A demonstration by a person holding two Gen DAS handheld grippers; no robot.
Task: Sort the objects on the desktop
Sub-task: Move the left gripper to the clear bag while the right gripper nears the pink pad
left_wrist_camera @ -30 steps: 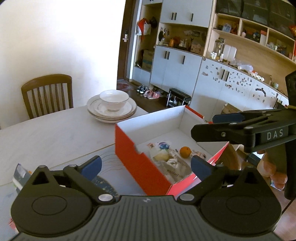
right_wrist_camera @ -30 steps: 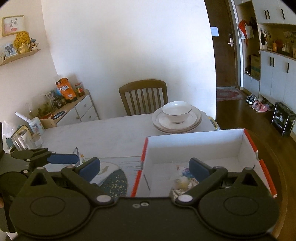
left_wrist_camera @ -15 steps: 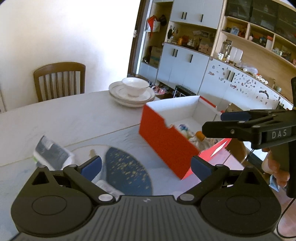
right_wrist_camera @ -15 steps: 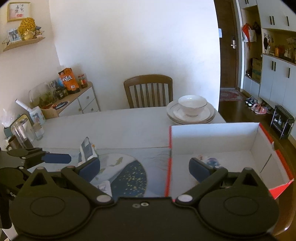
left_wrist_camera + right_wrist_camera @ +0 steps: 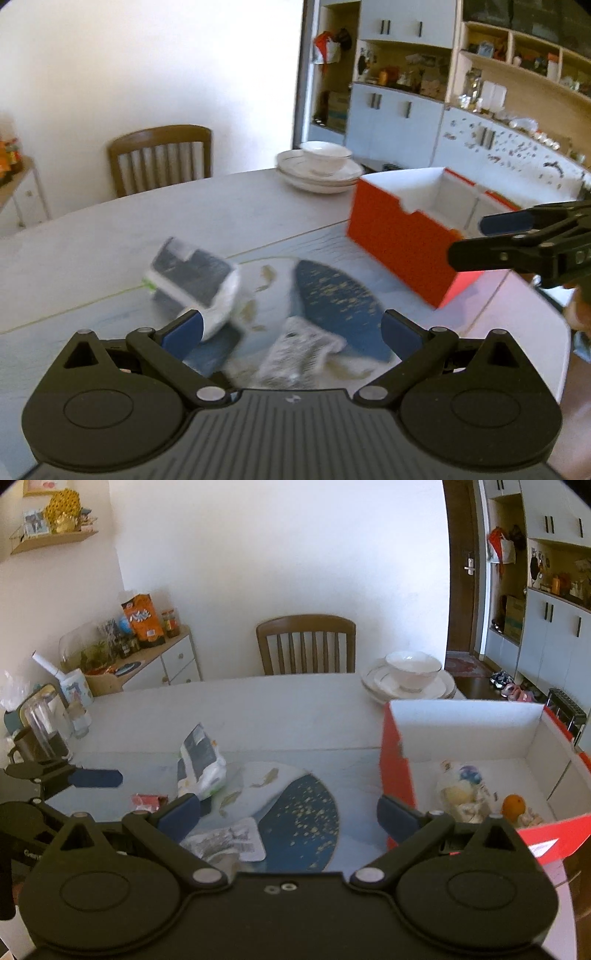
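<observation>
With both tongs spread and empty, left tongs sit nearest the flat silver packet, lying on the table dead ahead between the fingers, long axis roughly along the approach; red box is forward-right.

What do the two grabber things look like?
The left gripper and the right gripper match: black plastic, two round discs at the base, angled link bars with silver pins, and blue pads on the fingertips. The bodies are ribbed dark grey.
</observation>
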